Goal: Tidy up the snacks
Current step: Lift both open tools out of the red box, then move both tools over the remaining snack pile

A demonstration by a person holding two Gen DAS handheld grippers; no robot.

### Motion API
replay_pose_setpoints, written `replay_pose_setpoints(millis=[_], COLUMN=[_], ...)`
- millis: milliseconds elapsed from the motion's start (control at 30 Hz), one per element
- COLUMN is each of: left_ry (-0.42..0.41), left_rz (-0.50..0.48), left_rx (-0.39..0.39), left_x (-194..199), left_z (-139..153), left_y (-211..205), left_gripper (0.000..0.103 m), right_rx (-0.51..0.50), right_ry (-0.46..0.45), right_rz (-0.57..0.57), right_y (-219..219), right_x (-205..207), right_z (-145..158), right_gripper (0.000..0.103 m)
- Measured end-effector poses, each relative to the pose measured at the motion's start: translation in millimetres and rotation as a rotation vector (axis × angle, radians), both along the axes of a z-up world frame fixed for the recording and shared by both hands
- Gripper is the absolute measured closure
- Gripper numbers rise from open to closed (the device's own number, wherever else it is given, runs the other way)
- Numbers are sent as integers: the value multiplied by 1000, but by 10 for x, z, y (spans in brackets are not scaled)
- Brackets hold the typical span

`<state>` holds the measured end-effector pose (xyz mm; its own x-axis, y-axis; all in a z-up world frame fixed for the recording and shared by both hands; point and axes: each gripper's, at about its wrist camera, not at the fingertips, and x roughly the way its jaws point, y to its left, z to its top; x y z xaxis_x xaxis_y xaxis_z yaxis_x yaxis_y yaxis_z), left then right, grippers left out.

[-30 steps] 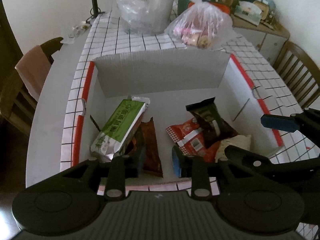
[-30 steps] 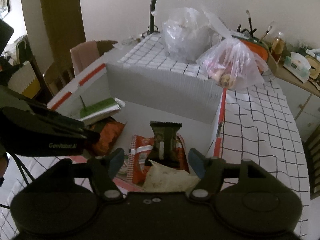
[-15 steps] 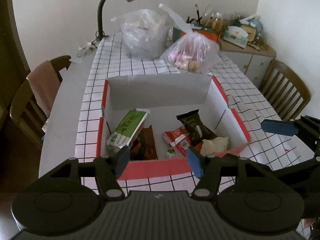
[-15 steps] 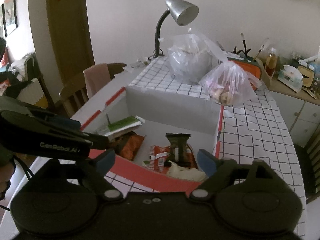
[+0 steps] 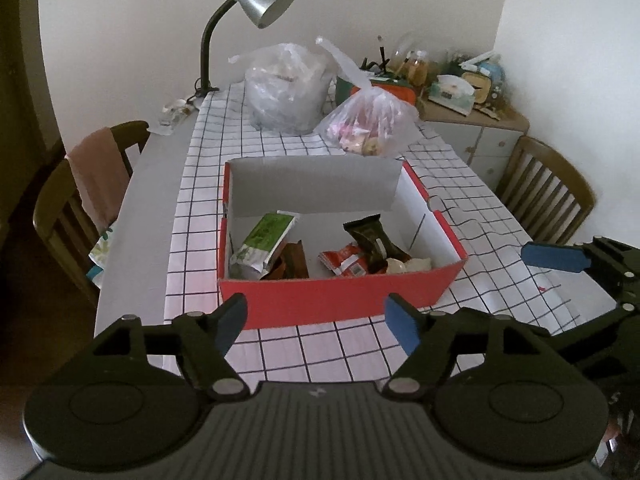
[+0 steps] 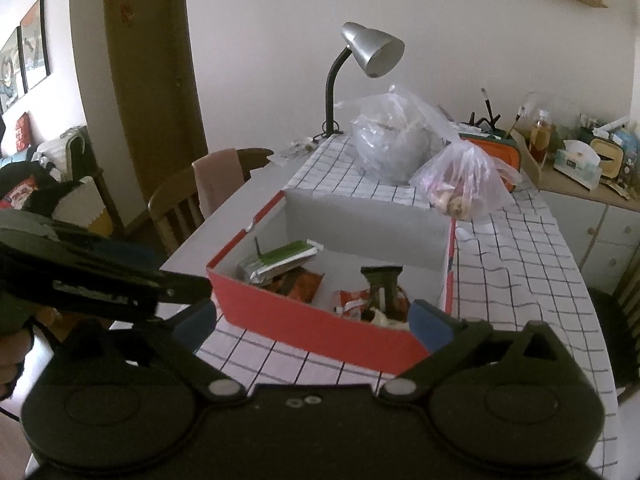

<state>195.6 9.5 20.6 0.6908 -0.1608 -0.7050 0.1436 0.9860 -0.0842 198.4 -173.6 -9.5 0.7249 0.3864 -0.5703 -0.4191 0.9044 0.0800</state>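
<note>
We are holding the left gripper [image 5: 316,322] and right gripper [image 6: 310,322] before the red box [image 5: 340,300], jaws just opened, empty. The snack packets [image 5: 360,248] are lying inside the box, apparently because sorting is finished.

My right gripper [image 6: 310,326] hangs near the red box [image 6: 320,326], its jaws just opened wide with nothing between them. Inside lie a green packet [image 6: 280,262] at the left and a dark wrapper [image 6: 382,282] on a red packet [image 6: 352,302]. My left gripper [image 6: 100,280] reaches in from the left.
</note>
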Motion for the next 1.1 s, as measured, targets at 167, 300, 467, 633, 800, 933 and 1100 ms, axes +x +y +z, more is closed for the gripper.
replay_pose_setpoints(millis=[167, 300, 467, 633, 800, 933, 1100], left_ry=[-11, -3, 17, 51, 85, 121, 163], left_rz=[-7, -23, -7, 12, 33, 39, 48], left_rx=[-7, -37, -29, -20, -6, 19, 38], left_x=[-193, -324, -445, -517, -558, -570, -599], left_z=[-21, -79, -208, -376, -567, -731, -912], left_y=[71, 158, 243, 342, 413, 435, 484], left_gripper=[23, 22, 20, 20, 20, 20, 20], right_rx=[5, -11, -12, -24, -37, -47, -77], right_ry=[12, 25, 52, 96, 142, 190, 263], right_rz=[-1, -9, -22, -38, -68, -89, -126], right_y=[24, 35, -3, -48, -94, -105, -54], right_x=[-163, -284, -408, -494, -533, -533, -524], right_z=[-40, -120, -251, -429, -622, -809, -1124], right_gripper=[0, 0, 0, 0, 0, 0, 0])
